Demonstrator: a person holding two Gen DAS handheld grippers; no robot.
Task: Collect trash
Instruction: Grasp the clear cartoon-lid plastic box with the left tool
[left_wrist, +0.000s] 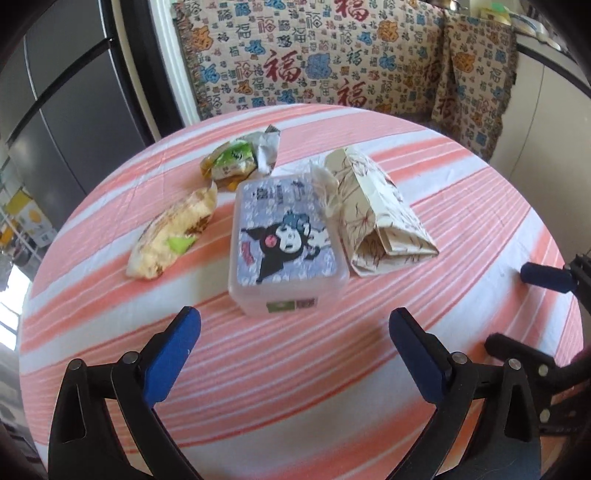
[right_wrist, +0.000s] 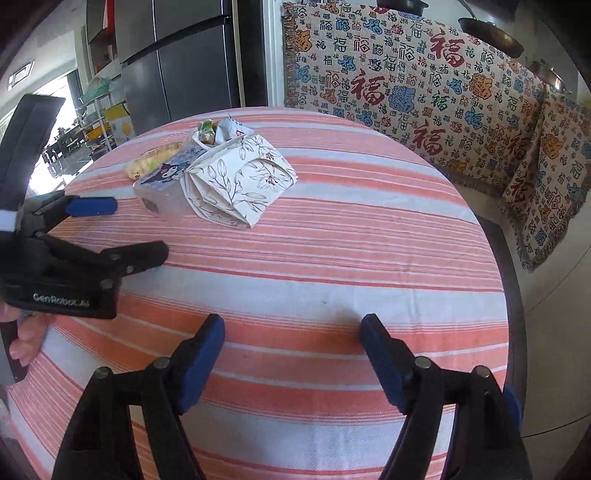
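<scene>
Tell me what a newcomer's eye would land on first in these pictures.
First, the plastic box with a cartoon lid, mid-table on the pink striped tablecloth, straight ahead of the open left gripper. Around it lie a folded floral paper bag on its right and two crumpled snack wrappers on its left. Behind the table hangs a busy patterned blanket; the open right gripper hovers over bare cloth.
</scene>
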